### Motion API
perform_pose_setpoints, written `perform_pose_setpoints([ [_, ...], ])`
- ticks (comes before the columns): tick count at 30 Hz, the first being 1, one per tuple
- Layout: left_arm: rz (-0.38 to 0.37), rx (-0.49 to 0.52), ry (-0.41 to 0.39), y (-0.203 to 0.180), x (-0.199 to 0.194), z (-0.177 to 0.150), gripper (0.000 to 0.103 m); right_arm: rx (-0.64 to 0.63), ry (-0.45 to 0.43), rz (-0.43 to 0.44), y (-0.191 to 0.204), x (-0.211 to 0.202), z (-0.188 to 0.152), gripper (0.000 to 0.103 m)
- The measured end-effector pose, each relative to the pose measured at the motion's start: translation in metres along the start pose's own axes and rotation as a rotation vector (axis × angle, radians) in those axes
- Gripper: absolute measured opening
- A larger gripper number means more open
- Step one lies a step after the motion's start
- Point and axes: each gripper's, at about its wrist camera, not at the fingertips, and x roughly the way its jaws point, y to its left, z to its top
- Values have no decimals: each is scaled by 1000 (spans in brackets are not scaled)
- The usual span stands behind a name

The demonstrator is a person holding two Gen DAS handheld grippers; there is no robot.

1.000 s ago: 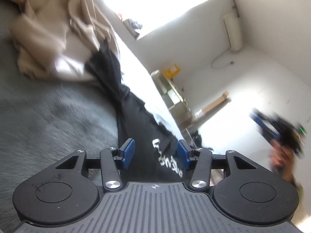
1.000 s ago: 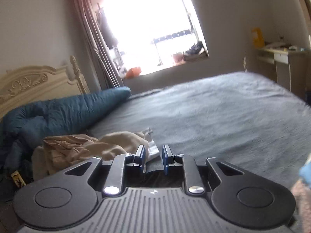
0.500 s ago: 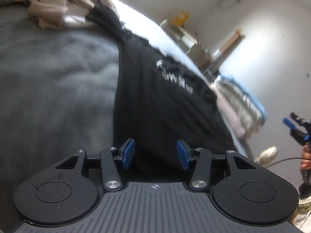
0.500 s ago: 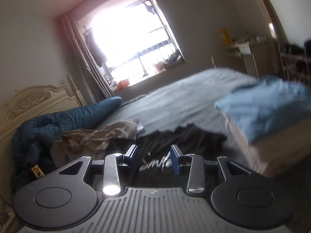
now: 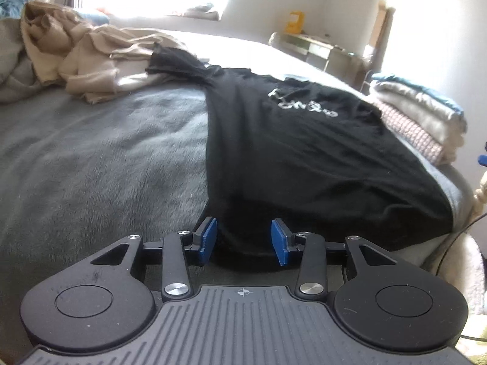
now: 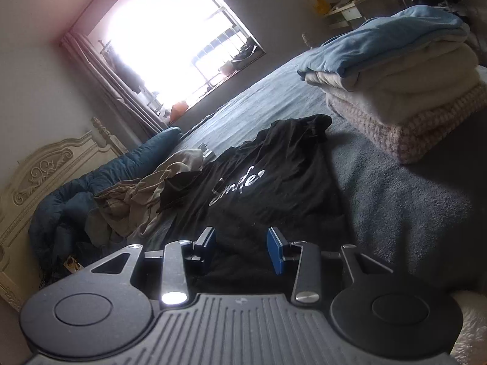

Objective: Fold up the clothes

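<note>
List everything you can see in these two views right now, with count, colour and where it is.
black T-shirt: one, black with white lettering, spread on the bed ahead of both grippers
beige clothes: one crumpled heap, beige, beyond the shirt's far end
folded stack: one, blue on cream and pink knit, beside the shirt
bed cover: one, grey
duvet: one, dark teal, by the headboard
headboard: one, cream
window: one, bright
left gripper: open, at the shirt's near edge
right gripper: open, over the shirt's near edge
</note>
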Motion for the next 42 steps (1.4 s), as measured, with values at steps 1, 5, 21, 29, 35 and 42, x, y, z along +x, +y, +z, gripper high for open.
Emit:
perform_pose_setpoints([
  [1, 1, -11, 5, 1, 2, -1, 39, 6, 7, 2, -1, 2, -2, 41],
  [5, 13, -46, -8, 4, 9, -3, 39, 32, 36, 8, -5, 12, -10, 41],
  [21, -309, -670, 59, 73, -10, 3, 0, 88, 57, -1, -17, 25, -19, 41],
  [29, -217, -688, 68, 92, -6, -26, 3, 102, 51, -57, -34, 21, -17, 41],
  [35, -167, -501, 34, 69, -12, -7, 22, 87, 53, -112, -46, 14, -19, 42],
  [42, -137, -480, 19, 60, -17, -4, 31, -293, 131, 31, 27, 45, -46, 42],
])
